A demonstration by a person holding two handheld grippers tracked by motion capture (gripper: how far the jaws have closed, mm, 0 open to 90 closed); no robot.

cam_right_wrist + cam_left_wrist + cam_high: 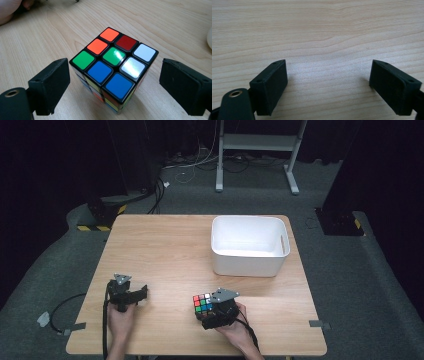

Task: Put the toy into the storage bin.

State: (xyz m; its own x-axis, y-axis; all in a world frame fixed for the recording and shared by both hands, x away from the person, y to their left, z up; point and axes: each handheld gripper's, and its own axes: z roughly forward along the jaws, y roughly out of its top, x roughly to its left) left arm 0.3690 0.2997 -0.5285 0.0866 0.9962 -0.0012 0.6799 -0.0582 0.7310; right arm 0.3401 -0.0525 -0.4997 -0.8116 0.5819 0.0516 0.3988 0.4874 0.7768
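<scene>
At the near left of the wooden table [165, 245] the left gripper [129, 295] rested low over bare wood, its jaws standing wide apart with nothing between them; right of it, close to the near edge, the puzzle cube [113, 67] sat flat on the table, and the right gripper [113, 82] had its jaws spread to either side of the cube, neither pad [53, 82] touching it; farther back on the right stood the white bin [248, 262], well apart from both. As a judgement, the main risk lay in the approach: the cube sat turned on the table so that a corner, not a flat face, pointed toward the right gripper, and pads closing on those angled sides could twist it, squeeze it out forward, or turn one layer; a jaw might also nudge it sideways before both pads met it. Being a cube, it had no long axis; its top face lay level, facing up, with its edges running diagonally to the line between the jaws.
</scene>
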